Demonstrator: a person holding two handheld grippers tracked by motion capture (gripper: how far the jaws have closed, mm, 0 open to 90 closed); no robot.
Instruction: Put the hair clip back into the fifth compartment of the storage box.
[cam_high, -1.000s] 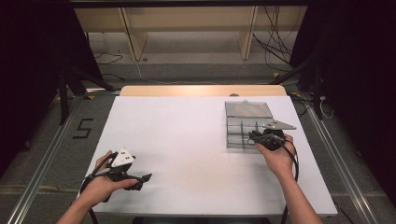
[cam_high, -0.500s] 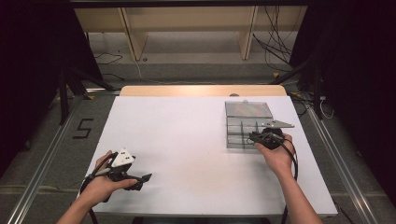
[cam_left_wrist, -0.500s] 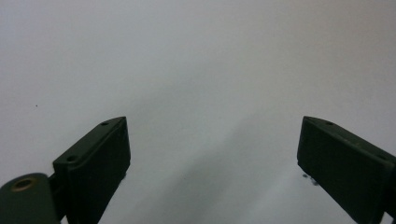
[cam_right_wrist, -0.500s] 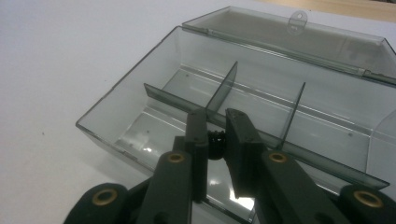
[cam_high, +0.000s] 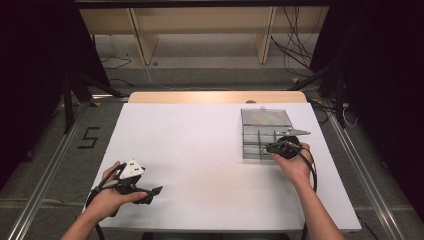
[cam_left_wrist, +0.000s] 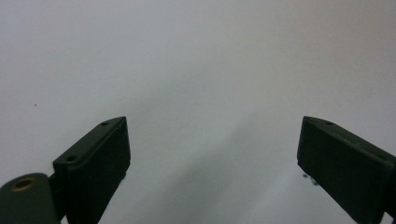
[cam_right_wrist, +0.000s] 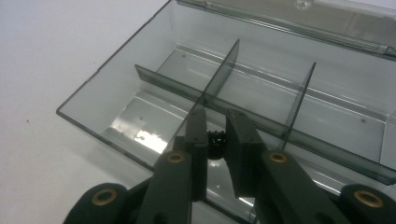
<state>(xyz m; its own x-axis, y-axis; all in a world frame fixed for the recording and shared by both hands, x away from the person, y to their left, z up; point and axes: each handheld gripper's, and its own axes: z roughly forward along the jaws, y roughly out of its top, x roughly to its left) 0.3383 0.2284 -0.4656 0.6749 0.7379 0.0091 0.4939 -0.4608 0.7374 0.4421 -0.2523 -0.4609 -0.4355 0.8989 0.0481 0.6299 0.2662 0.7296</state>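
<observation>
Right gripper view: right gripper (cam_right_wrist: 215, 140) poised over near compartment of clear divided box (cam_right_wrist: 116, 100), jaws clamped on small black toothed part (cam_right_wrist: 215, 140); divider directly ahead. Left gripper (cam_high: 134, 184) held well apart over bare table (cam_high: 200, 150), jaws wide, empty.

Two tools are counted, a left tool (cam_high: 150, 191) and a right tool (cam_high: 270, 148); one clear compartment box (cam_high: 260, 137), one small black toothed part (cam_right_wrist: 215, 139), one table (cam_high: 200, 150).
</observation>
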